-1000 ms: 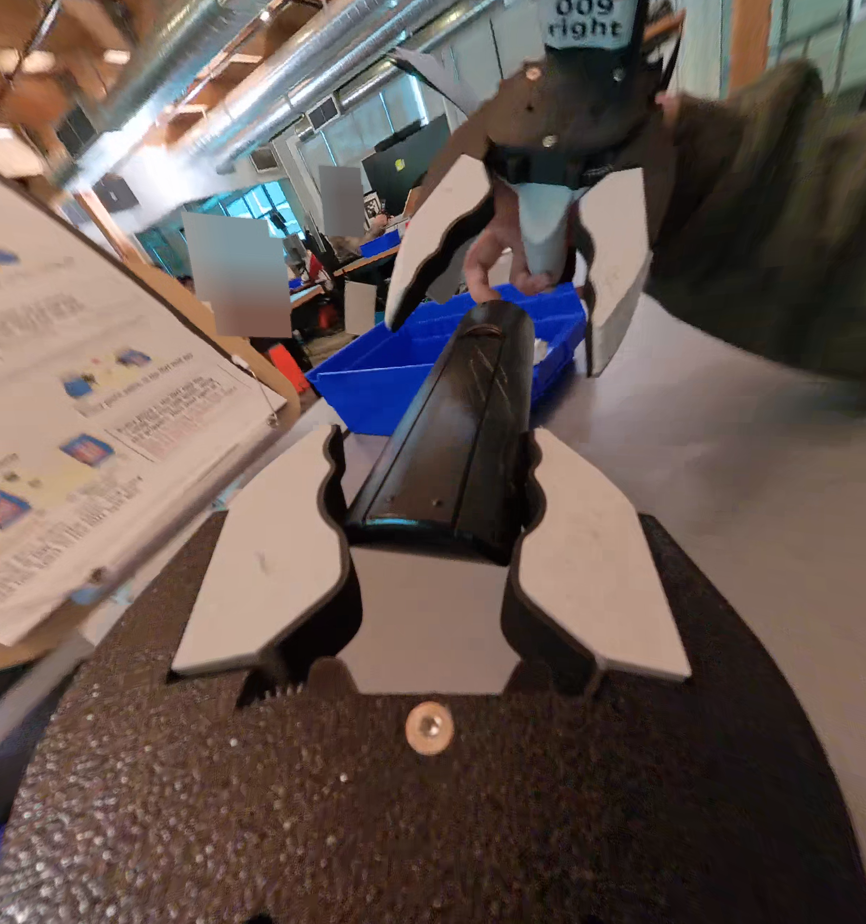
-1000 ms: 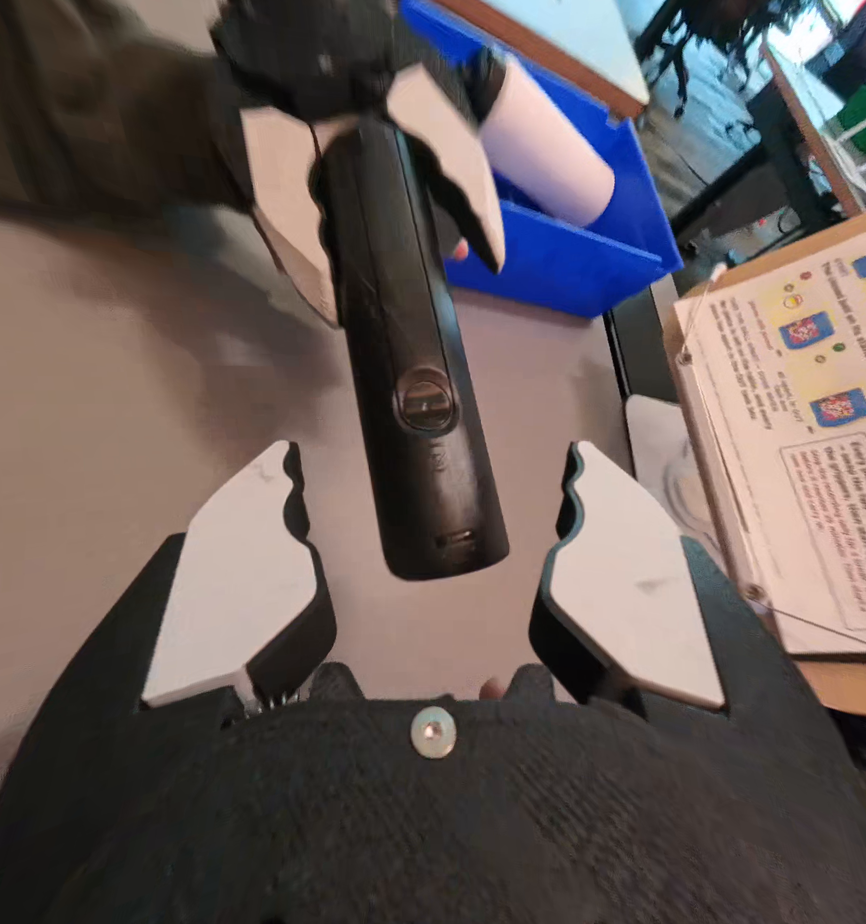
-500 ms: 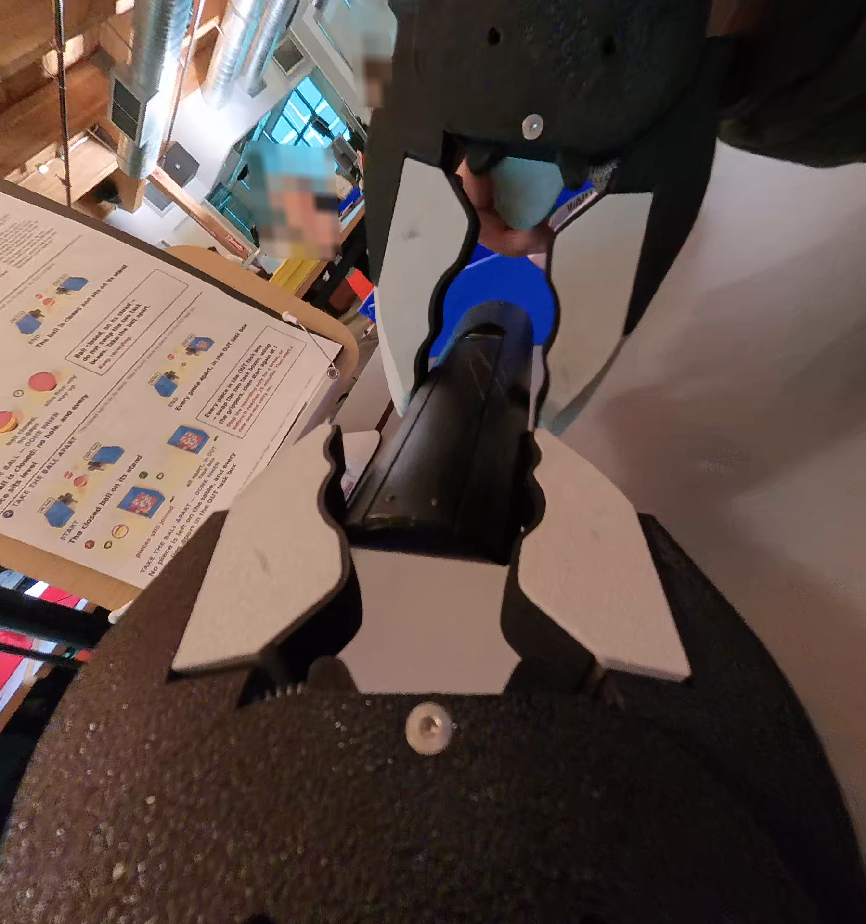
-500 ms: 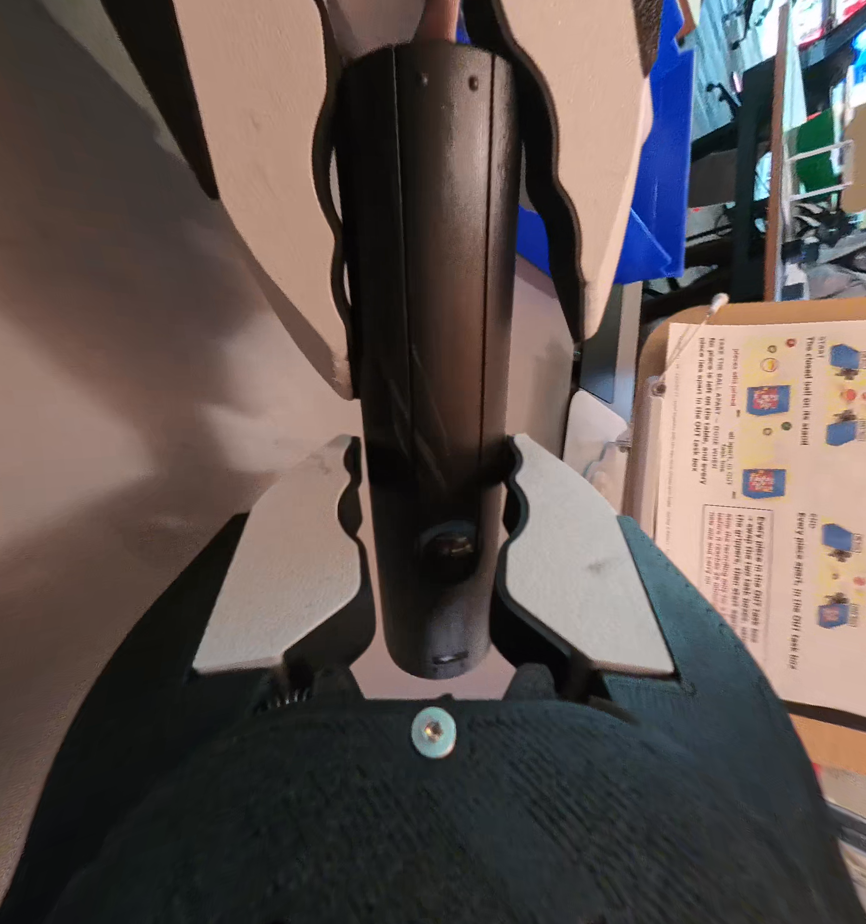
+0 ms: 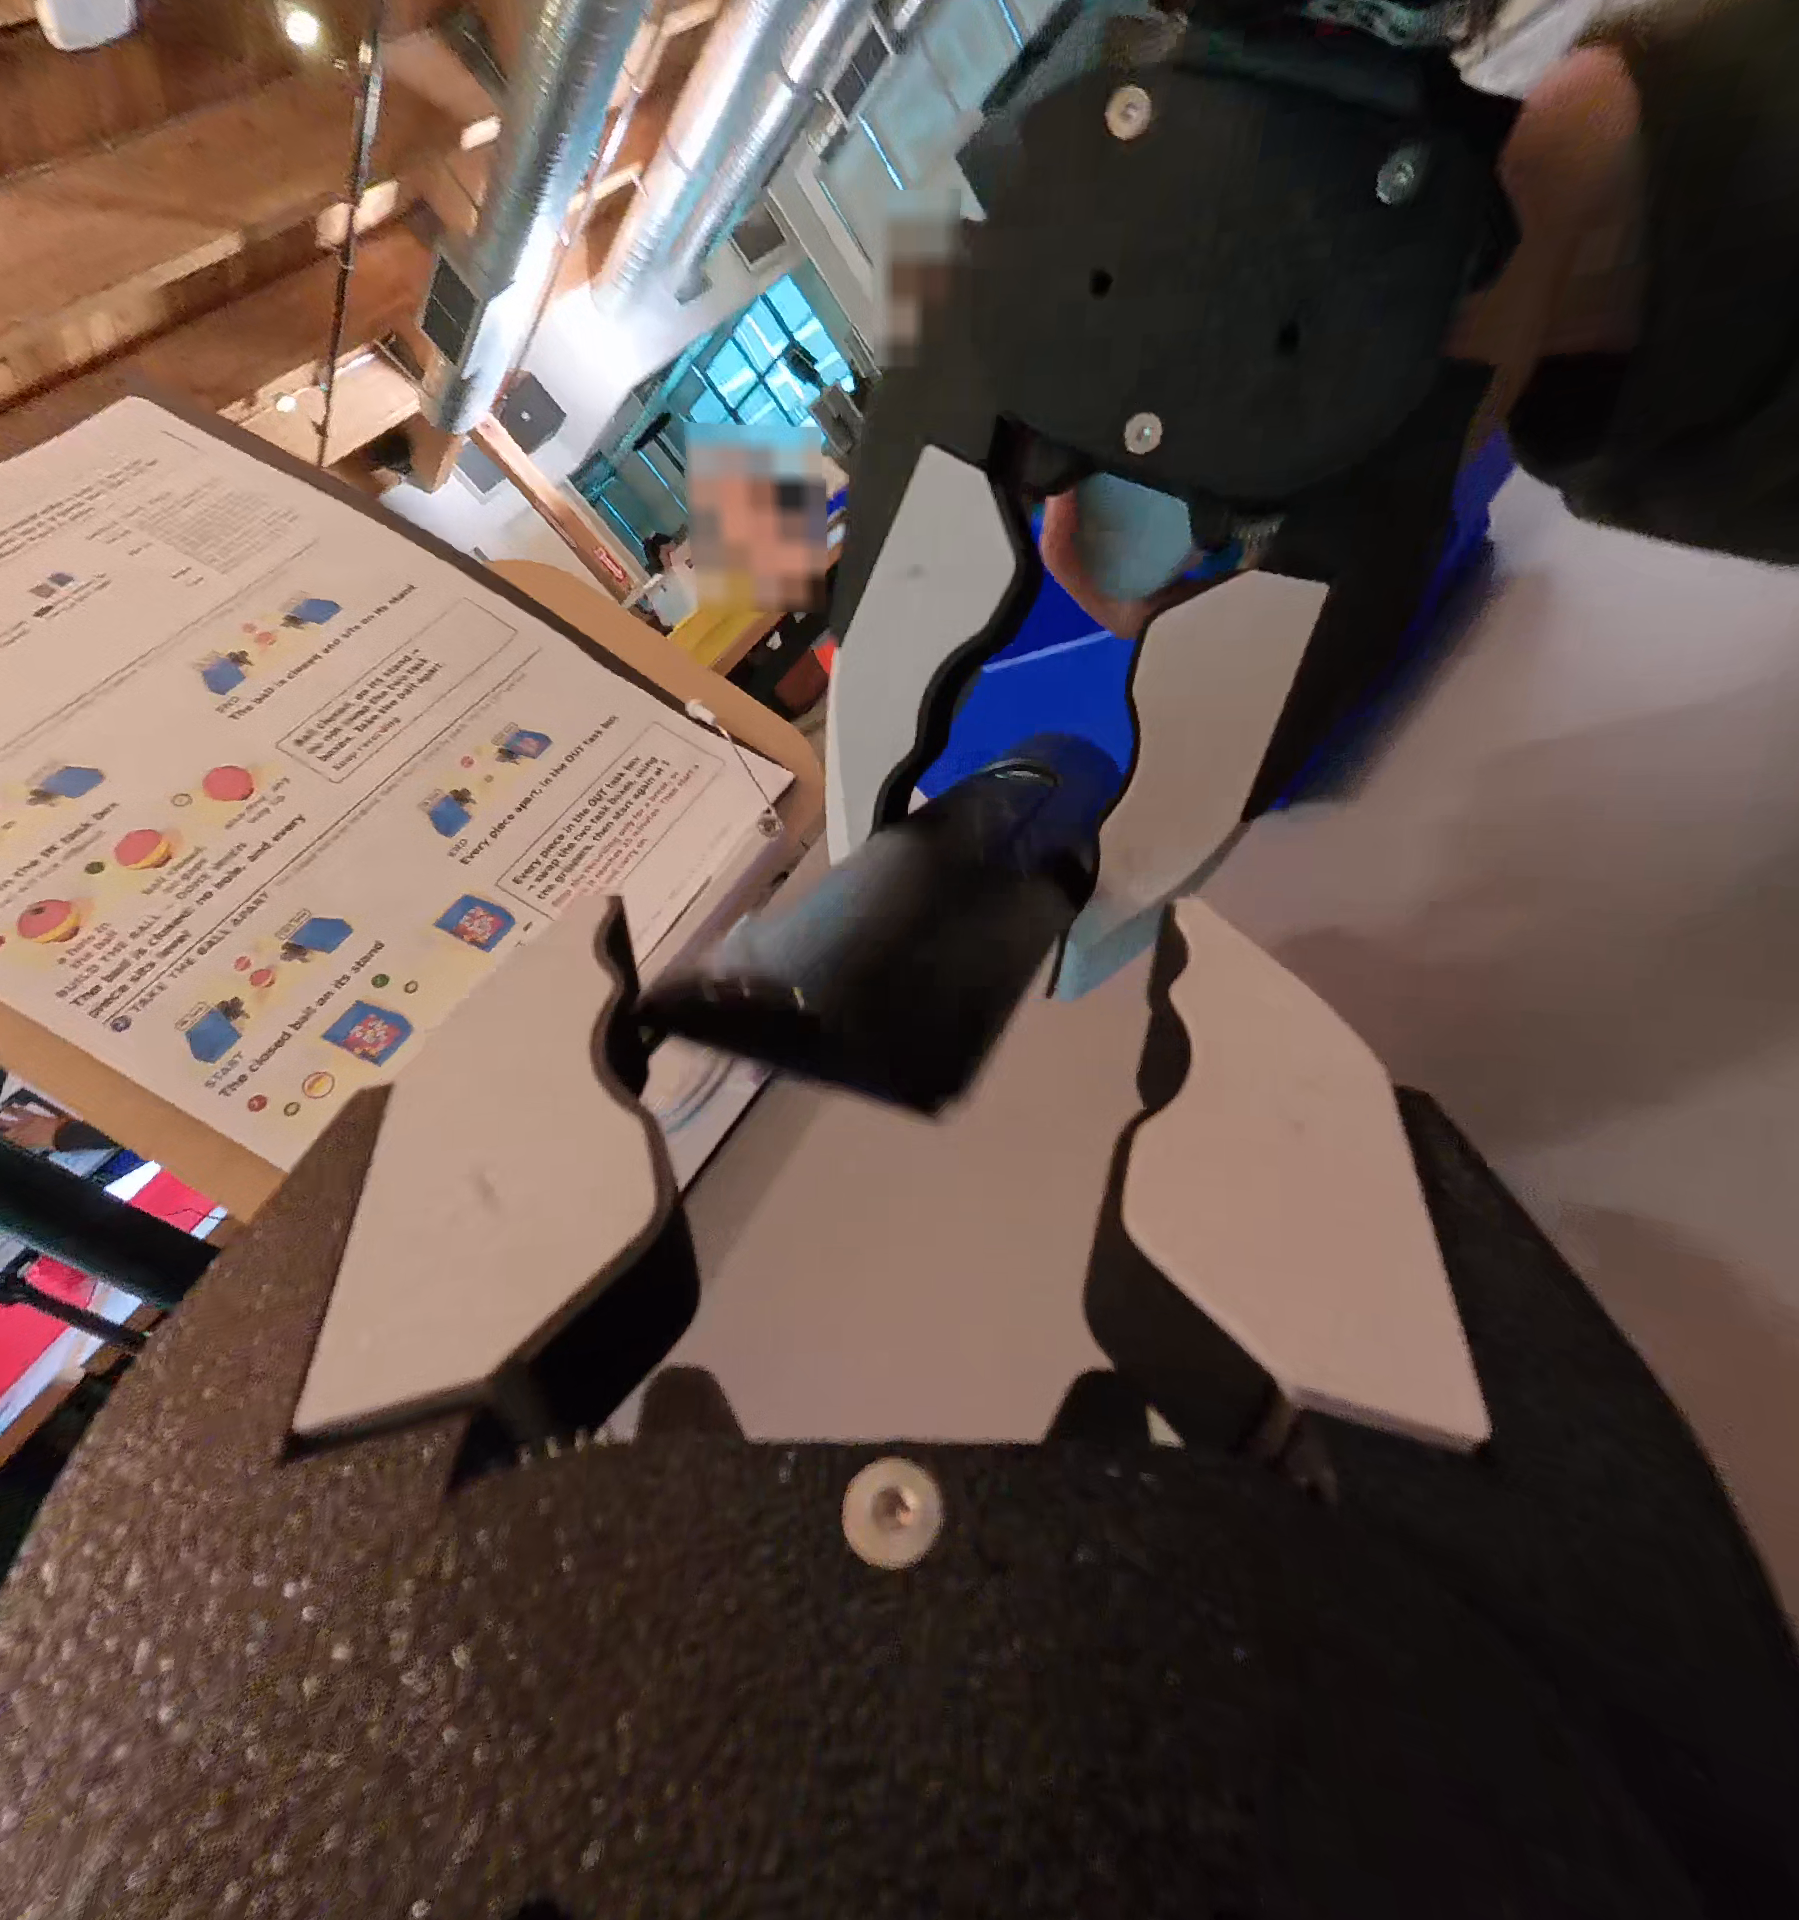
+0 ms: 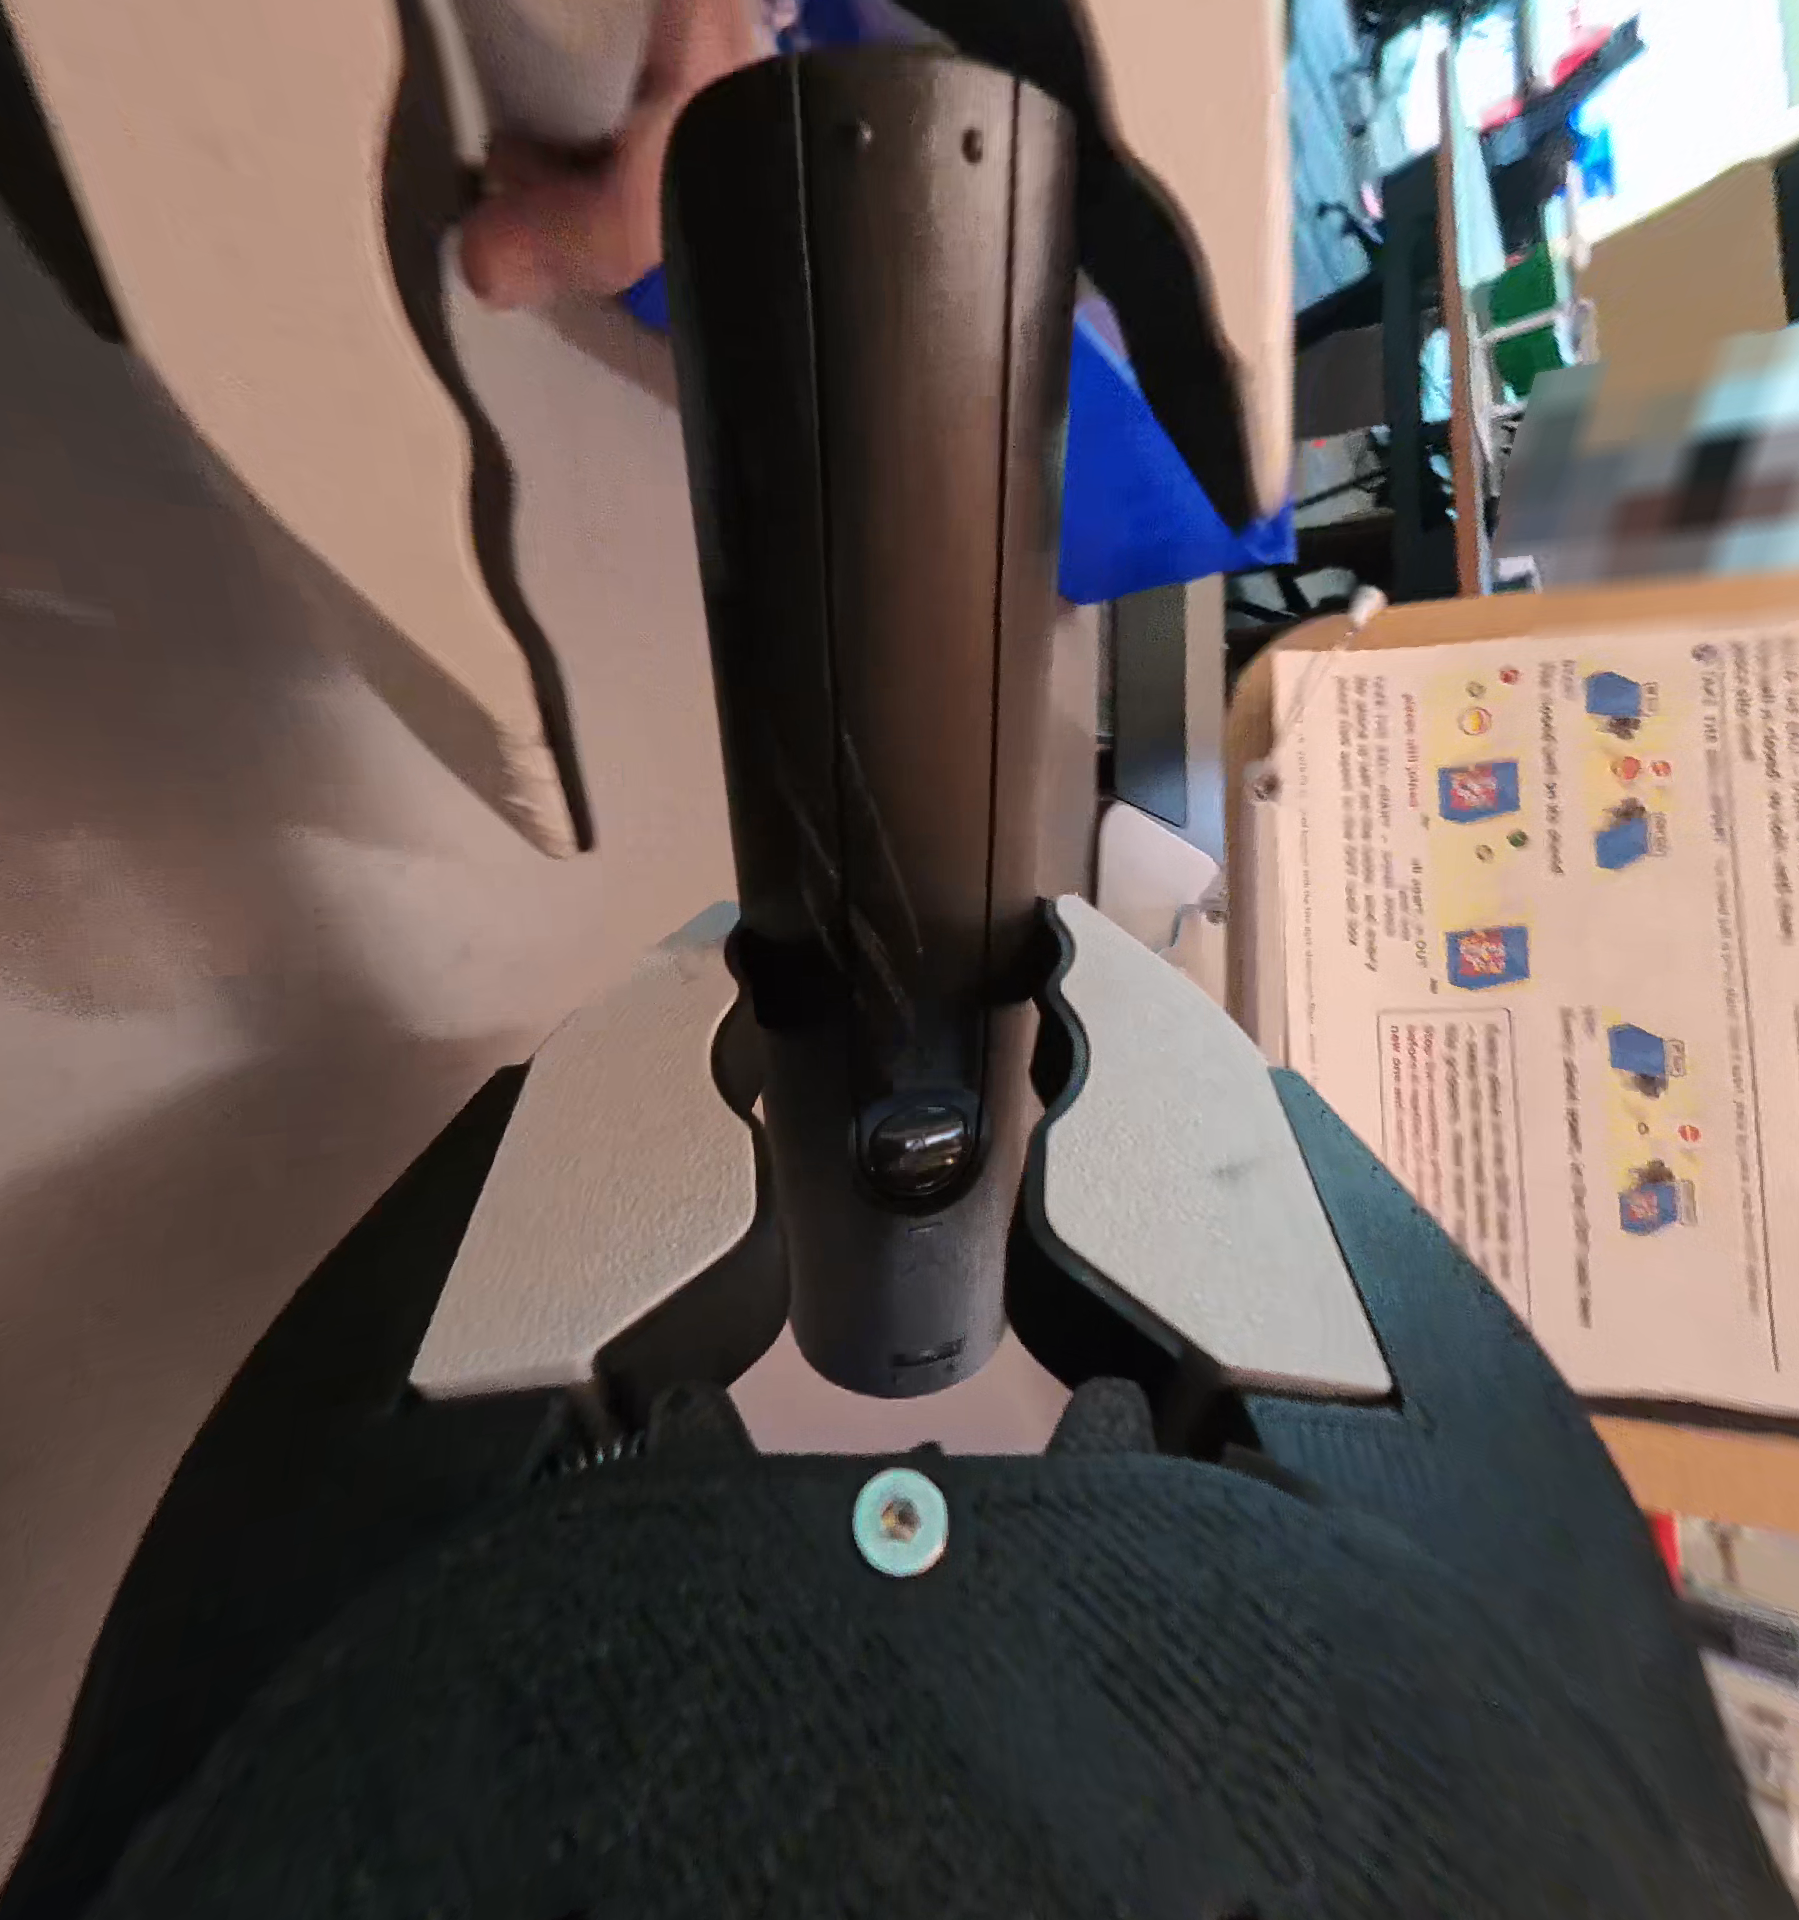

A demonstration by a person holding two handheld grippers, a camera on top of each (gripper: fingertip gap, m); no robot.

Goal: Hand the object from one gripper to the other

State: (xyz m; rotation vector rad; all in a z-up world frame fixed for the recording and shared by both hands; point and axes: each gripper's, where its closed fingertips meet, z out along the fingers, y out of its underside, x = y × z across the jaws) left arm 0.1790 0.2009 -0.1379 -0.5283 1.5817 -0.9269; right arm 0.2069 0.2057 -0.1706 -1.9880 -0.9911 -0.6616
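Black, smooth and elongated, the object [image 5: 905, 935] hangs between the left gripper's [image 5: 890, 997] spread fingers, clear of the right one, above the grey table [image 5: 1601, 935].

Clamped near its rounded end, the object [image 6: 874, 623] sits in the right gripper [image 6: 884, 971]; the instruction sheet [image 6: 1560, 987] lies beside it.

my left wrist camera looks forward along its fingers, very near, tilted up toward the ceiling; my right one faces it, close; both share the black object [image 5: 874, 966] and the instruction sheet [image 6: 1560, 997].
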